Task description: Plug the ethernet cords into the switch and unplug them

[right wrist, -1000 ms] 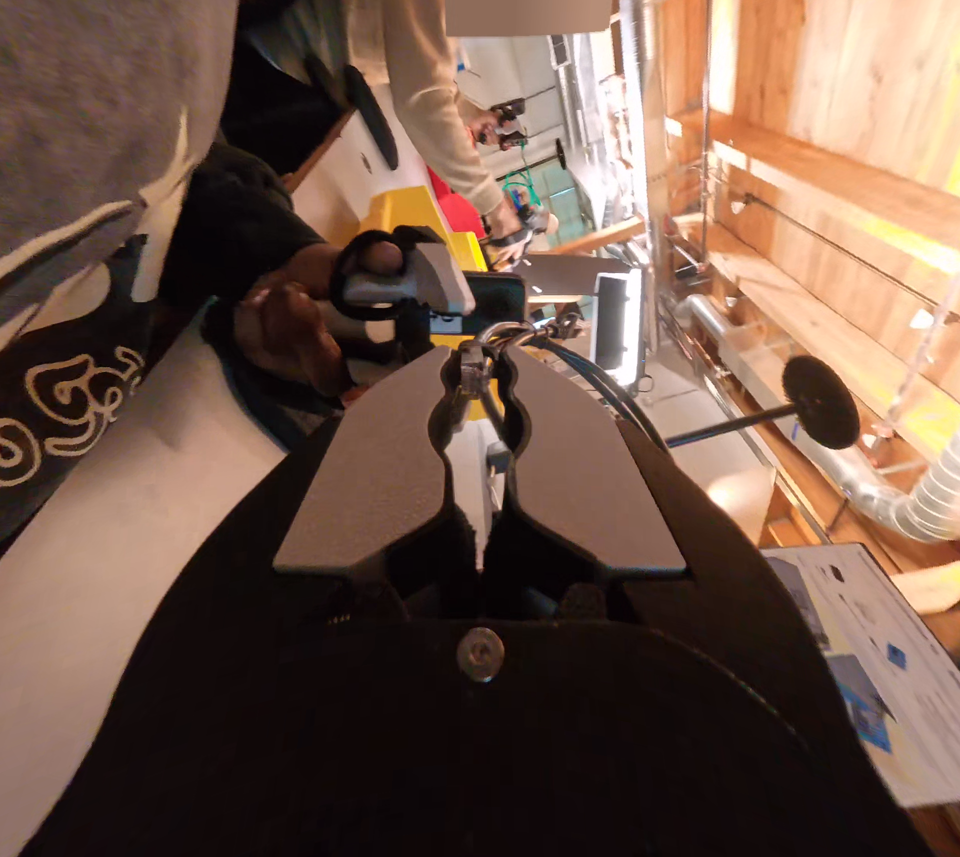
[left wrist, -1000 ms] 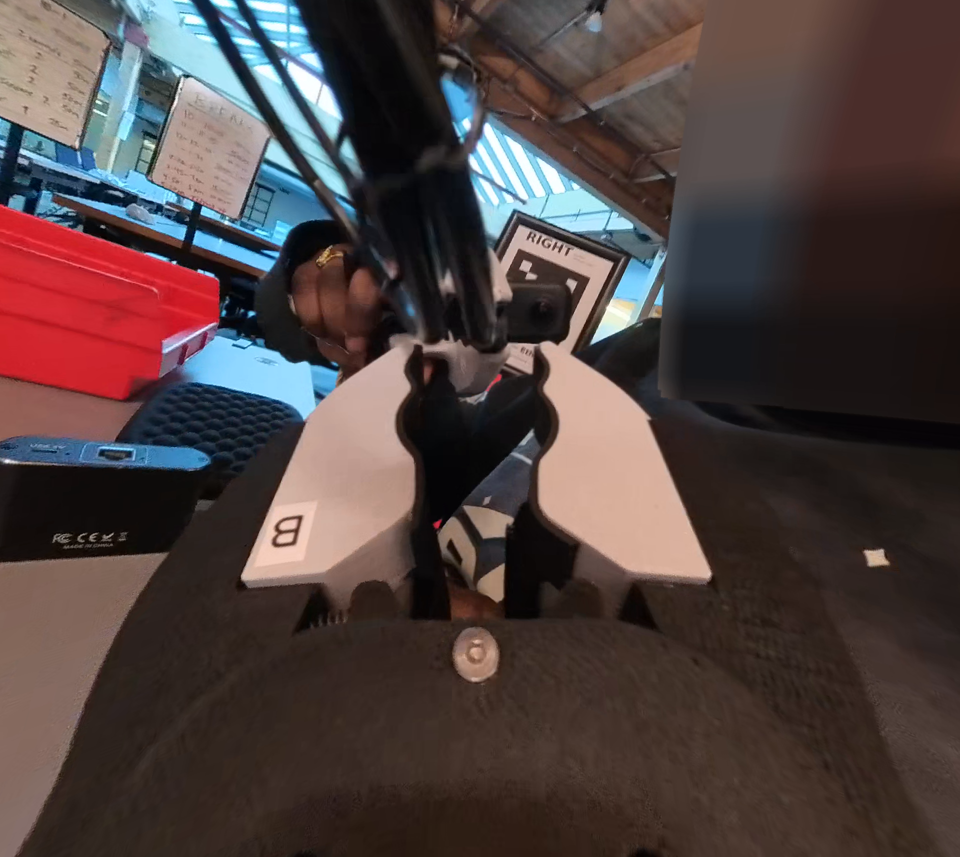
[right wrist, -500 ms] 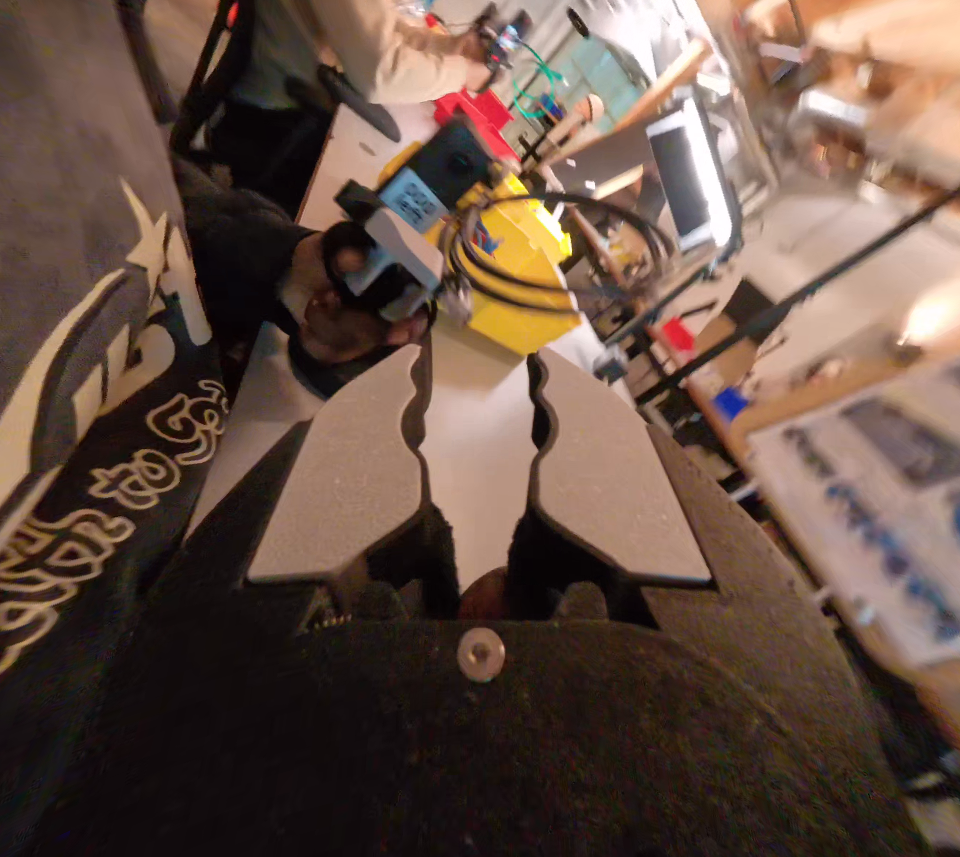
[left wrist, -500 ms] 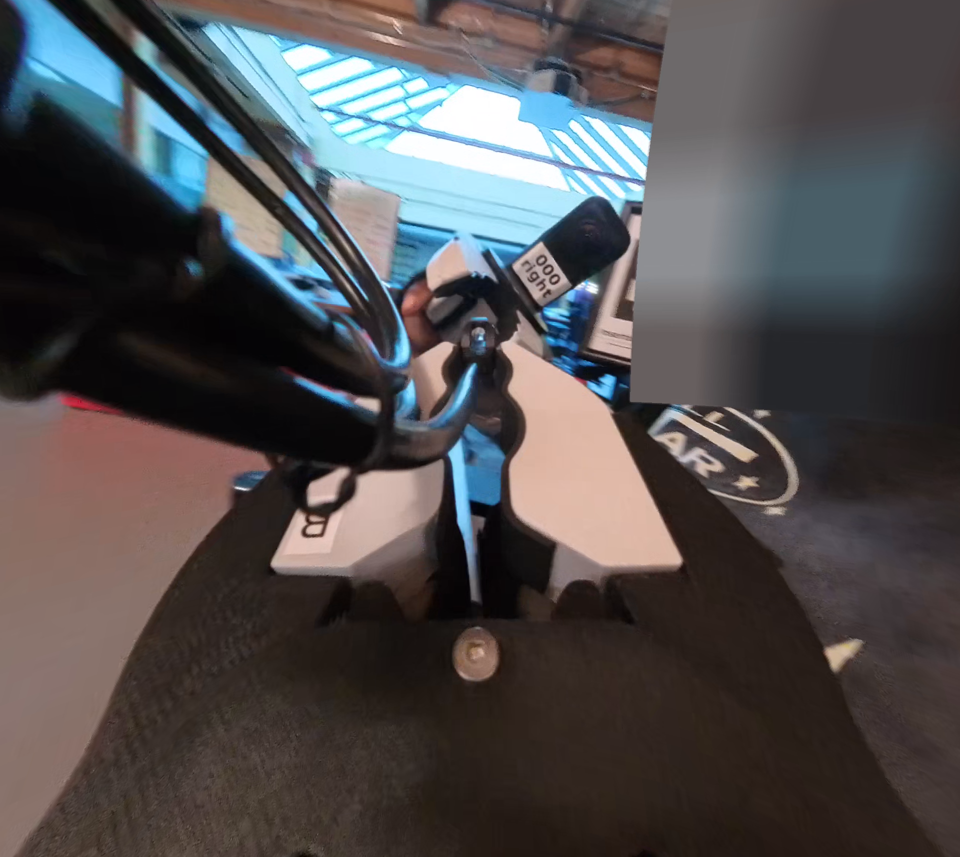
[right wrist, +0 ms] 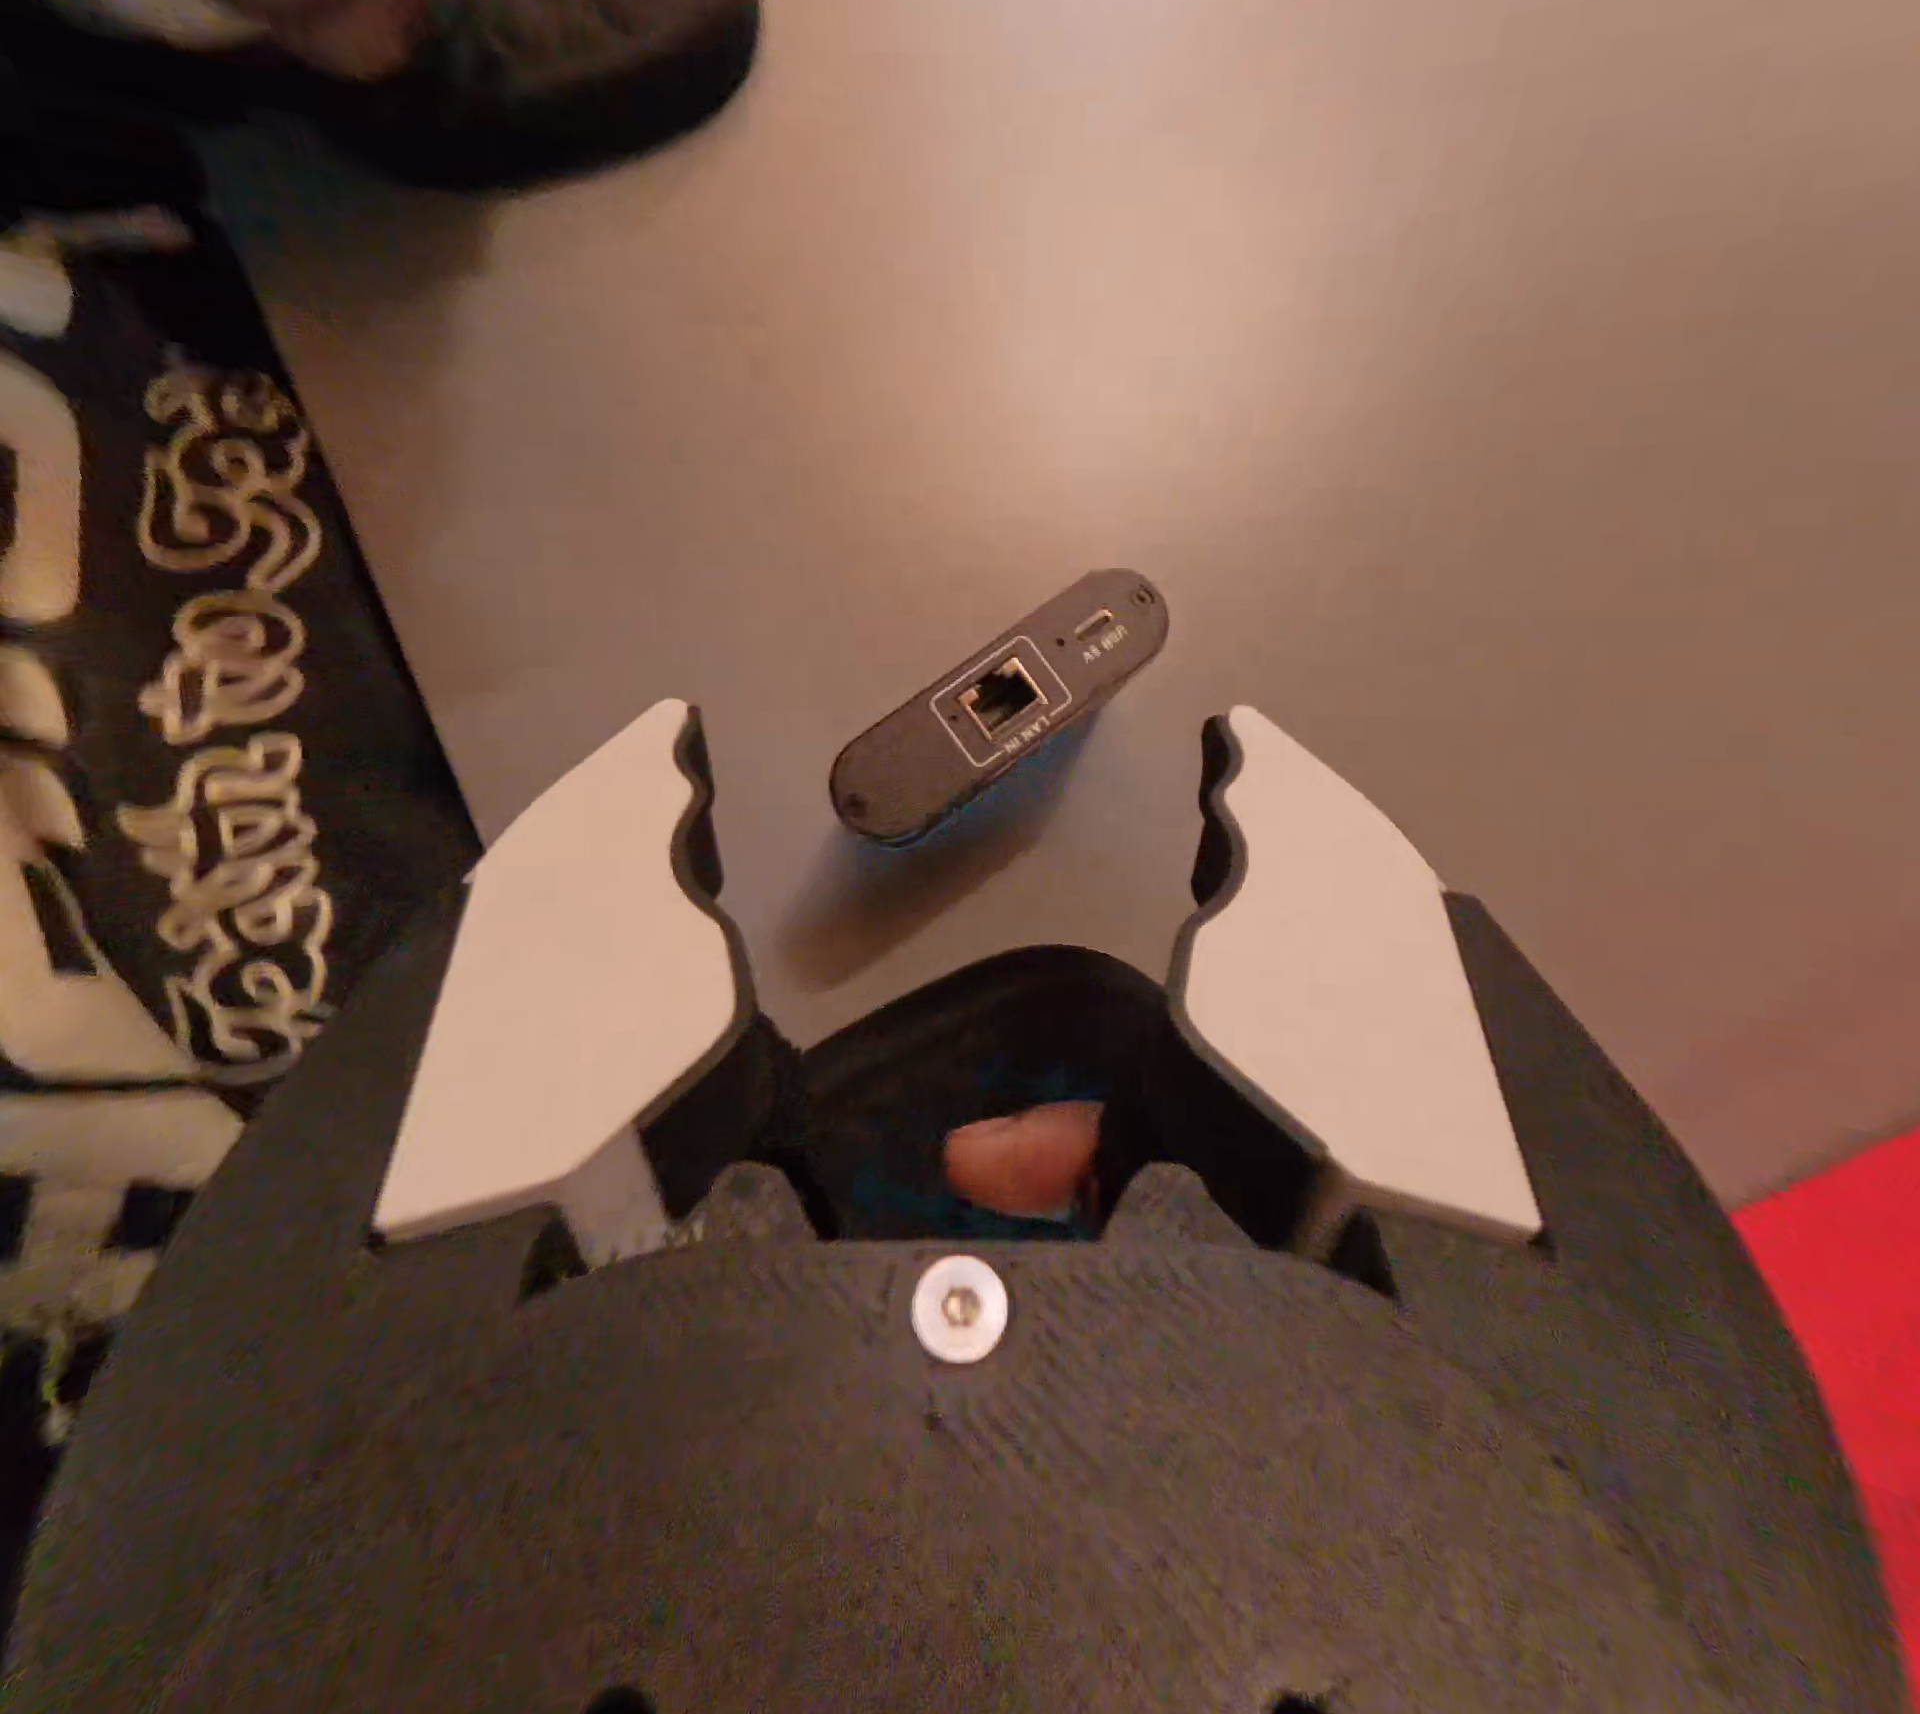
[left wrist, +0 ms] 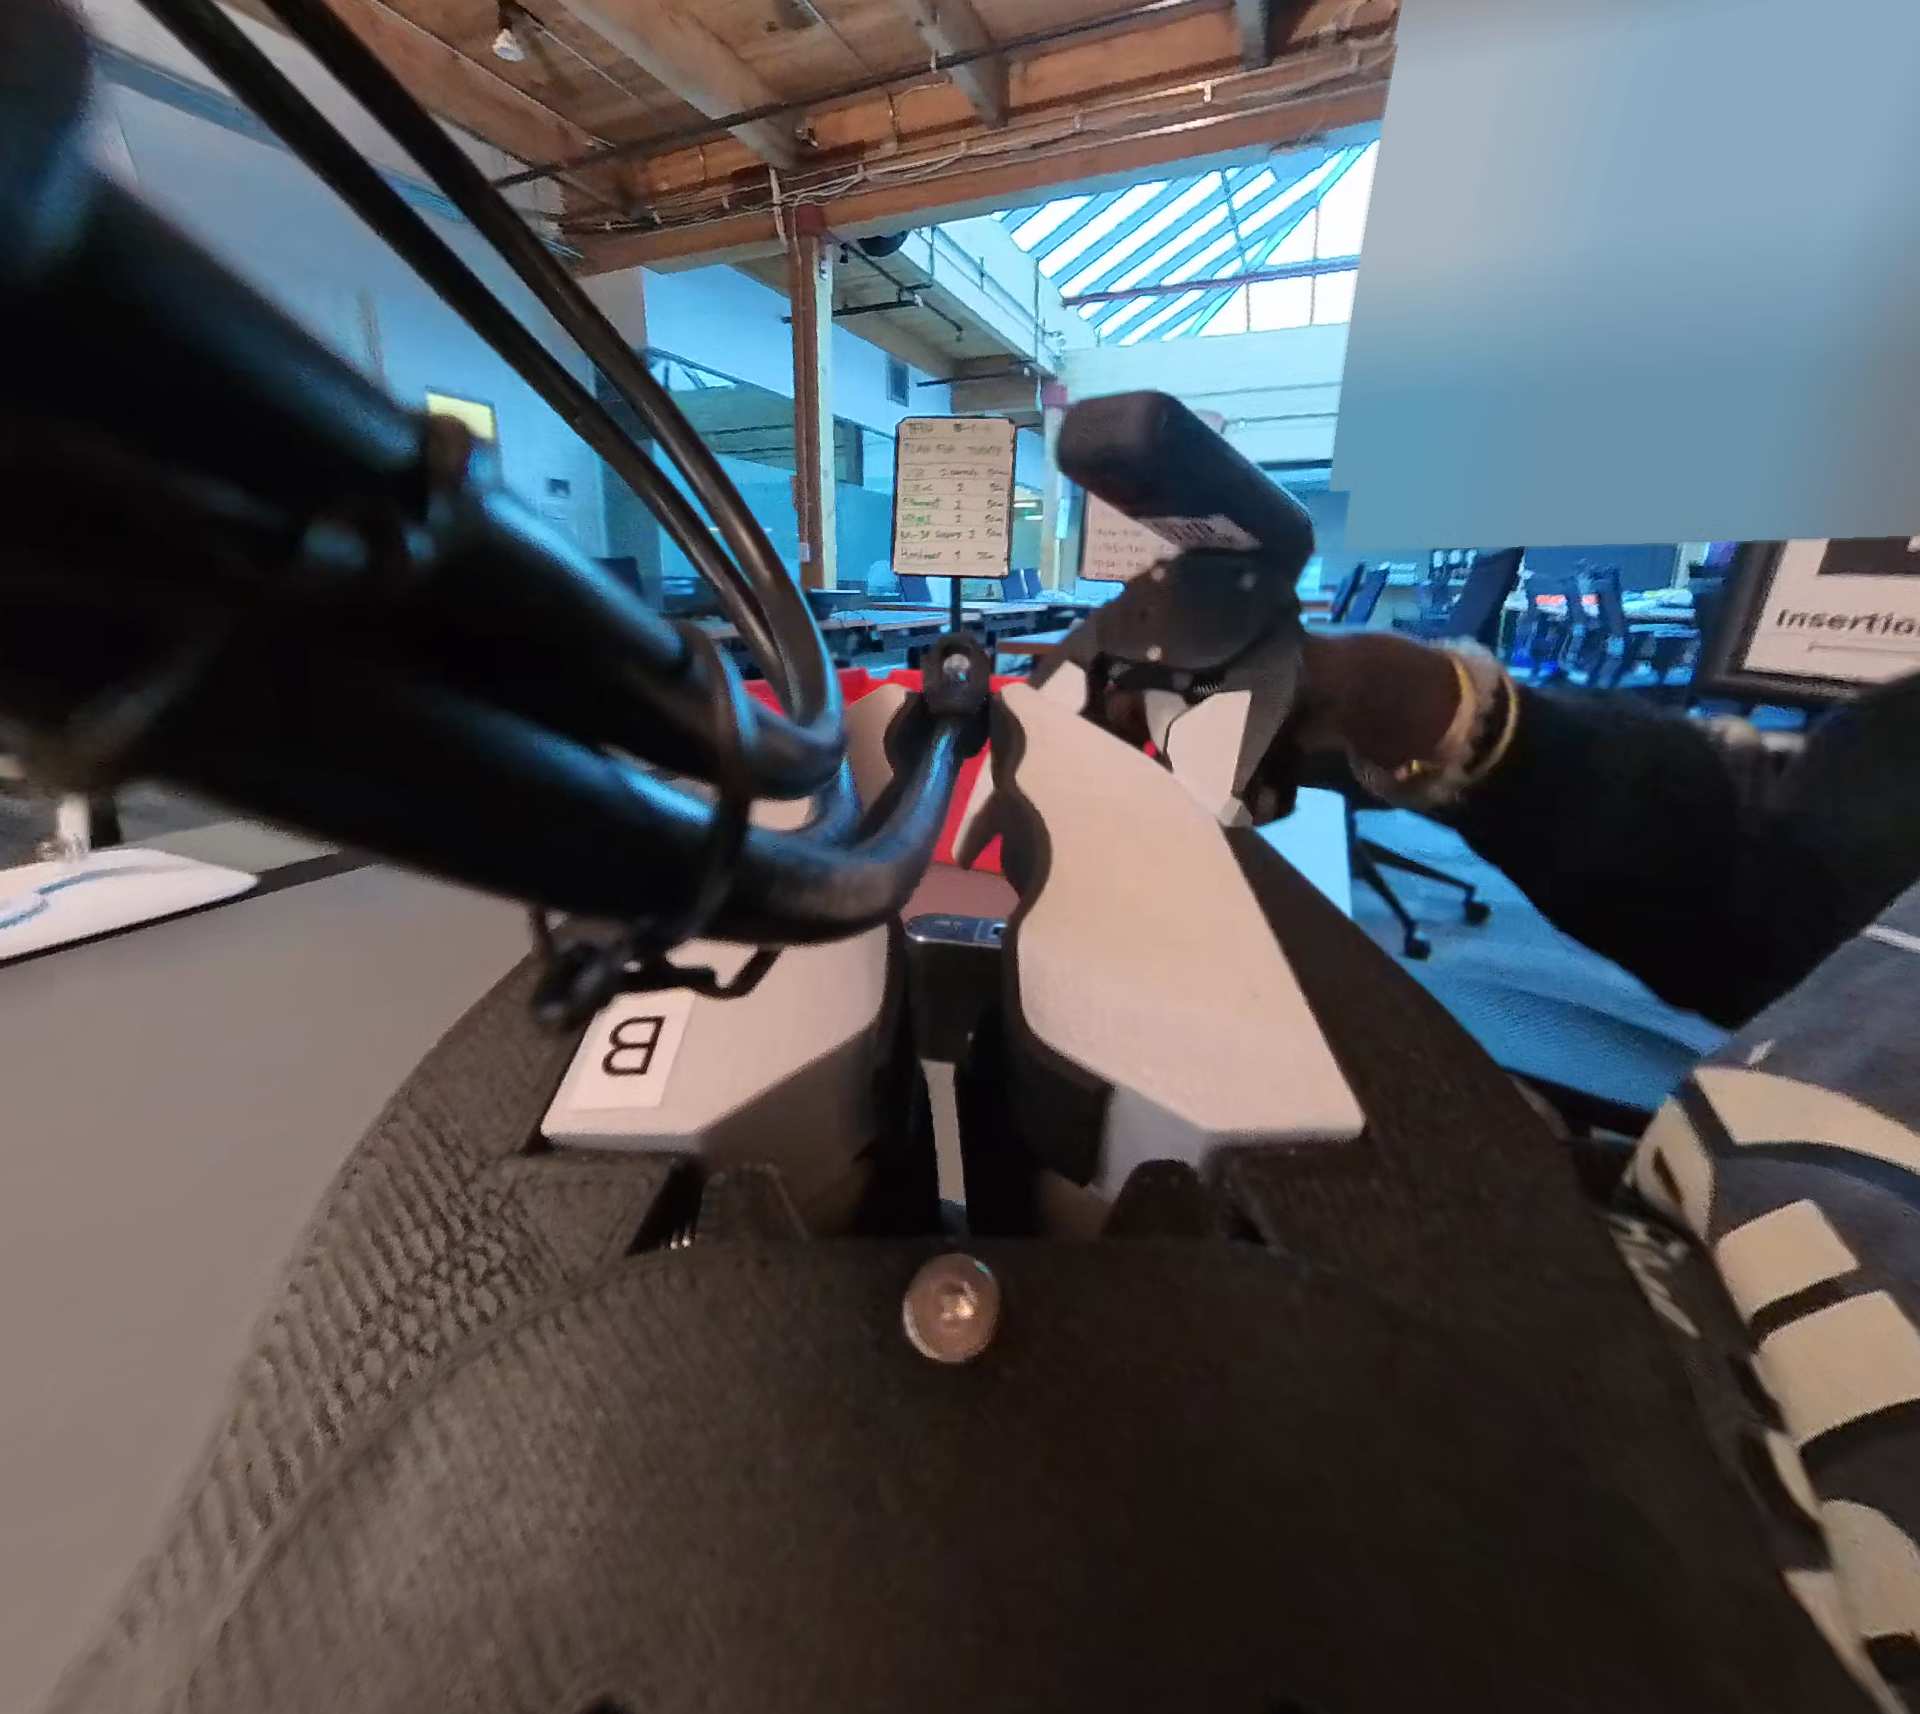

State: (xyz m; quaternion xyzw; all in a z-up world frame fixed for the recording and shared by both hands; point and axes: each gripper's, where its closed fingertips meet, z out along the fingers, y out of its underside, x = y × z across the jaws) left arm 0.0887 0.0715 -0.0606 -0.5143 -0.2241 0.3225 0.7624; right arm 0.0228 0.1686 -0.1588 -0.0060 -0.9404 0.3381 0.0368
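Observation:
My left gripper (left wrist: 964, 714) is shut on the end of a black ethernet cord (left wrist: 904, 817). The rest of the cord hangs as a tied black bundle (left wrist: 343, 667) across the left of that view. A small black switch (right wrist: 997, 703) stands on the grey table (right wrist: 1351, 314) with one empty port facing my right gripper. A sliver of it also shows between my left fingers (left wrist: 951, 932). My right gripper (right wrist: 956, 729) is wide open and empty just above the switch, one finger on each side. It also shows in the left wrist view (left wrist: 1195, 677), held by a hand.
A red bin (right wrist: 1849, 1249) lies at the table's lower right edge. A black textured pad (right wrist: 592, 2) sits at the upper left. The person's patterned dark clothing (right wrist: 208, 625) fills the left side. Whiteboards and office chairs stand far behind. My right fingertips sit around 15 cm from my left ones.
My right gripper let go of the cord end, opened wide and swung down over the switch. My left gripper closed on the cord end and turned level.

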